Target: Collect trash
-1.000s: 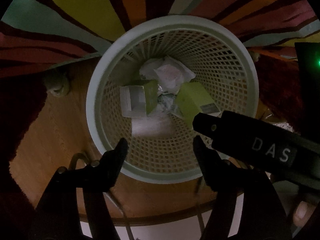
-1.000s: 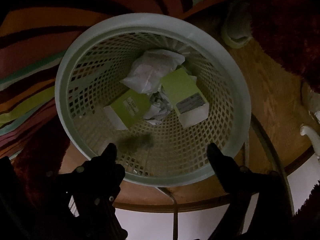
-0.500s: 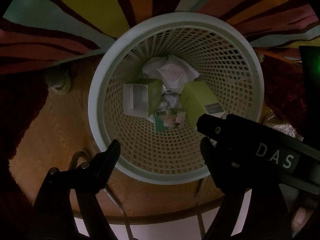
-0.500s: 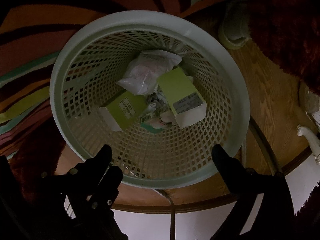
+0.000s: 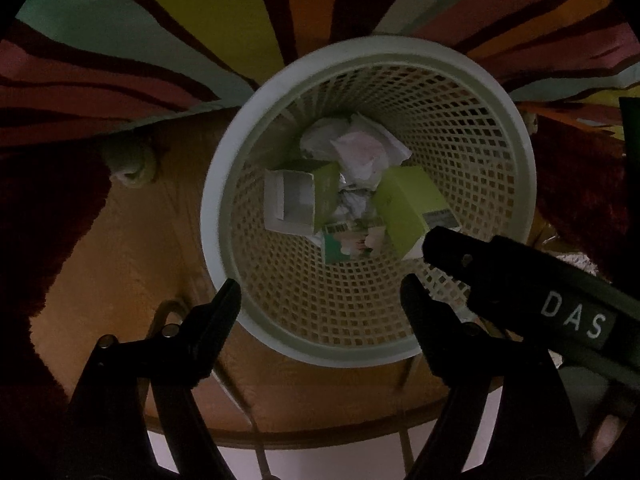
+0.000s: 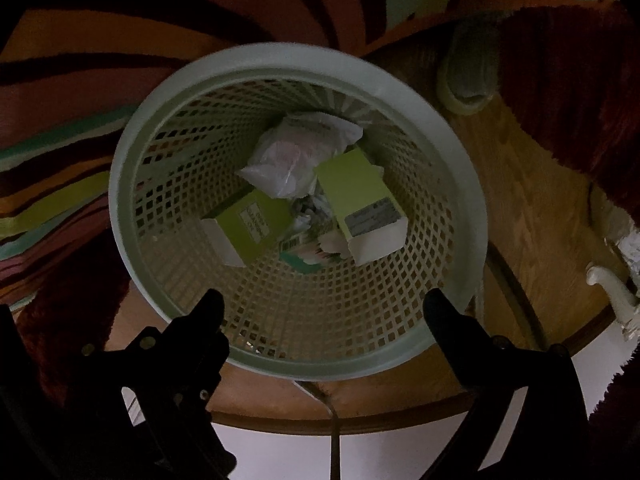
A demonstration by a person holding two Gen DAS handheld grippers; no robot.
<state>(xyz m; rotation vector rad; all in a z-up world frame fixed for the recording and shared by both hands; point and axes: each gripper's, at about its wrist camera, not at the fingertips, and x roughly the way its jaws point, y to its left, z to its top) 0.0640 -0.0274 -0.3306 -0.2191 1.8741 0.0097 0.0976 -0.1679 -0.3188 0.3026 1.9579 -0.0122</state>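
Note:
A pale green lattice waste basket (image 5: pixel 224 184) (image 6: pixel 132 152) stands on the floor, seen from above. Inside lie two green-and-white cartons (image 5: pixel 298 196) (image 5: pixel 412 208) (image 6: pixel 248 224) (image 6: pixel 360 196), a crumpled white bag (image 5: pixel 360 152) (image 6: pixel 296 156) and a small teal printed packet (image 5: pixel 348 240) (image 6: pixel 308 248). My left gripper (image 5: pixel 320 288) is open and empty above the basket's near rim. My right gripper (image 6: pixel 320 300) is open and empty above the near rim too; one of its fingers (image 5: pixel 460 248) reaches in from the right in the left wrist view.
The basket sits where a striped, many-coloured rug (image 5: pixel 200 20) meets a wooden floor (image 5: pixel 120 260). A dark red furry rug (image 6: pixel 568 88) lies to the side. A pale rolled sock-like thing (image 5: pixel 130 160) (image 6: pixel 468 76) lies on the floor. White furniture feet (image 6: pixel 612 284) stand at the right.
A teal printed packet fell into the basket and now lies between the cartons. Both grippers have drawn back a little from the basket and stay open.

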